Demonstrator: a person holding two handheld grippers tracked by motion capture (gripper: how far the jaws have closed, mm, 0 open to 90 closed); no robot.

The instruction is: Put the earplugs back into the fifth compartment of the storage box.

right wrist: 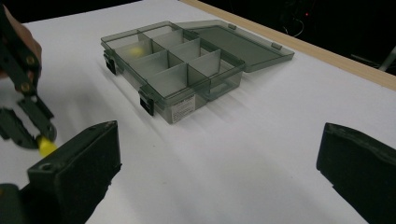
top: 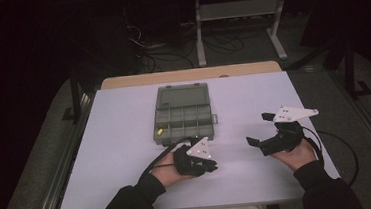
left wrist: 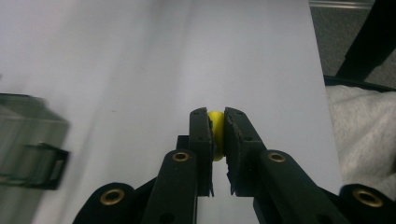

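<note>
Left claw clamped on round yellow bead, right claw wide open, empty, smoky plastic divided box at twelve o'clock, smooth white counter, dark room

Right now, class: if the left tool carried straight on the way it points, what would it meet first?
The left tool, clamping a small yellow piece, seems to point down at bare white table; it would probably meet that first, though depth is unclear.

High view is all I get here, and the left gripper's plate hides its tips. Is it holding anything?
Observer: Yes, the left gripper is shut on a small yellow piece.
Operator: Is the right gripper busy too?
Observer: No, the right gripper is open with nothing between its jaws.
Operator: Is that yellow speck in the organizer box another piece?
Observer: Through the organizer box wall it looks like one, a yellow blur in a corner compartment.
</note>
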